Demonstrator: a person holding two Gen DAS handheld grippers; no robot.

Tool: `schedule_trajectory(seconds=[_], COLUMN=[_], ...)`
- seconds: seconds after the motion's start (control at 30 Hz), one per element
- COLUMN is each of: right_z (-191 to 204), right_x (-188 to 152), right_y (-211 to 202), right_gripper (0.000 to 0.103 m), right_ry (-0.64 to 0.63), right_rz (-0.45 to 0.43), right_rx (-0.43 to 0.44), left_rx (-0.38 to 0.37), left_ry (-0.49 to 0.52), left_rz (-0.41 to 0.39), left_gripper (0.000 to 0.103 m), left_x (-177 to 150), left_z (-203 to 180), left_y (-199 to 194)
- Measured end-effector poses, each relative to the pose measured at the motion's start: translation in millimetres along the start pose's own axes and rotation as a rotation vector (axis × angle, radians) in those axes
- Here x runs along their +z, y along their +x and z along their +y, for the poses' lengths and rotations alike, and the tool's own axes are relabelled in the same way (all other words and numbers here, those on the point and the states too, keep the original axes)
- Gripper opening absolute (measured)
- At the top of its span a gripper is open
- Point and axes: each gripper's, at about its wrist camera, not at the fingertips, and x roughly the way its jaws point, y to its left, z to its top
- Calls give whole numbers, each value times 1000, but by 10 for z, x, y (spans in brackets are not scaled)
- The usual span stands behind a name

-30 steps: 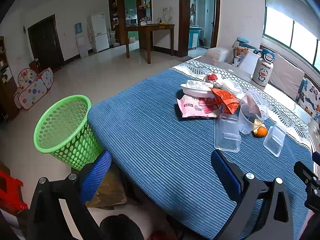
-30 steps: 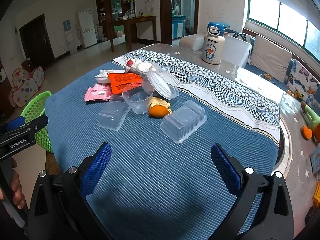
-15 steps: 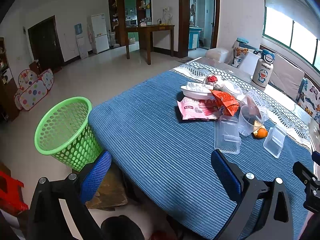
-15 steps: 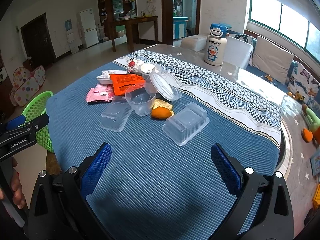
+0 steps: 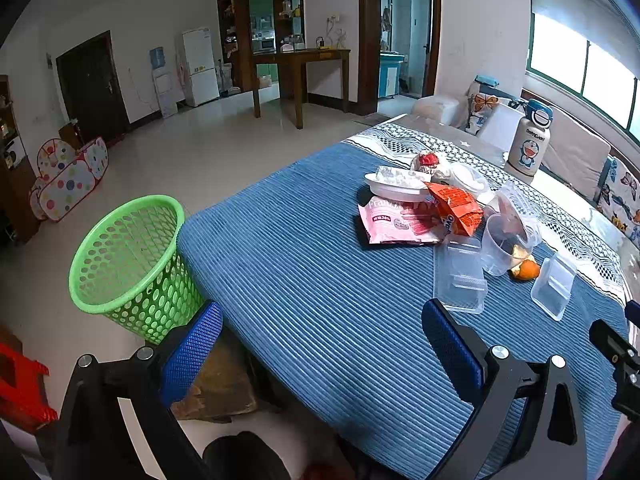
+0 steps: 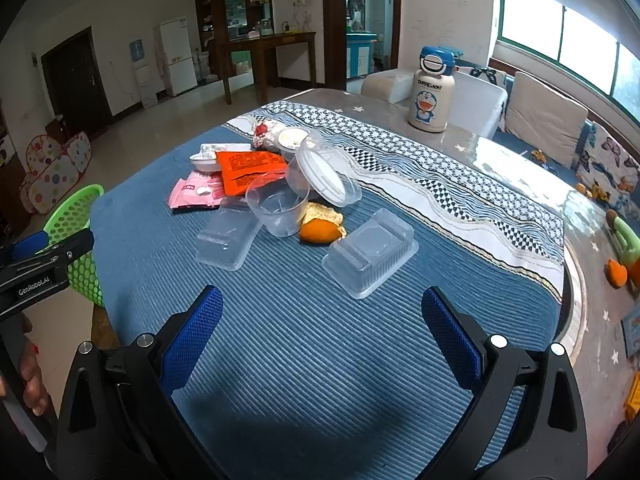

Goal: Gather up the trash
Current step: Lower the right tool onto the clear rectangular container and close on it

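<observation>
While you hover over the blue cloth (image 6: 280, 340):
Left gripper (image 5: 320, 336): jaws wide, holding nothing.
Right gripper (image 6: 320, 324): jaws wide, holding nothing.
Trash: wrappers (image 6: 248, 170), cup (image 6: 278, 208), peel (image 6: 320, 230), trays (image 6: 370, 254) clustered mid-table.
Basket (image 5: 128, 260): green, on floor beside table corner.

Ahead of my grippers I see white walls, a pale glossy floor (image 5: 208, 148), a wooden side table (image 5: 300, 60), a fridge (image 5: 198, 66); bright windows (image 6: 560, 32) on the right.
</observation>
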Motion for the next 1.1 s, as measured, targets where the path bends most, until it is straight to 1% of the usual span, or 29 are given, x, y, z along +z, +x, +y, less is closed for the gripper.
schedule_trajectory(seconds=[0.2,0.4,0.53,0.63,0.77,0.93,1.03,1.1], right_z=[-102,-140,-166,-295,-437,-619,-724,-774], right_x=[117,238,322,323,250,216,243,269], right_y=[128,318,404,485,607,746,832,884], right_gripper=[98,98,98,98,98,98,93,89], right_ry=[1,-13,-31,8,37,159,245,298], right_rz=[5,26,23,49,89,137,174,197], right_rx=[11,63,55,76,42,63,72,80], left_rx=[5,16,23,21,12,-9,-18,-24], left_ry=[0,0,-1,4,11,20,26,29], left_rz=[1,7,10,15,17,25,26,25], left_gripper=[97,97,97,97,97,97,97,97], left_x=[40,102,135,146,159,167,173,179], left_z=[7,23,26,17,-25,-86,-99,-95], left_y=[51,145,194,227,266,325,352,374])
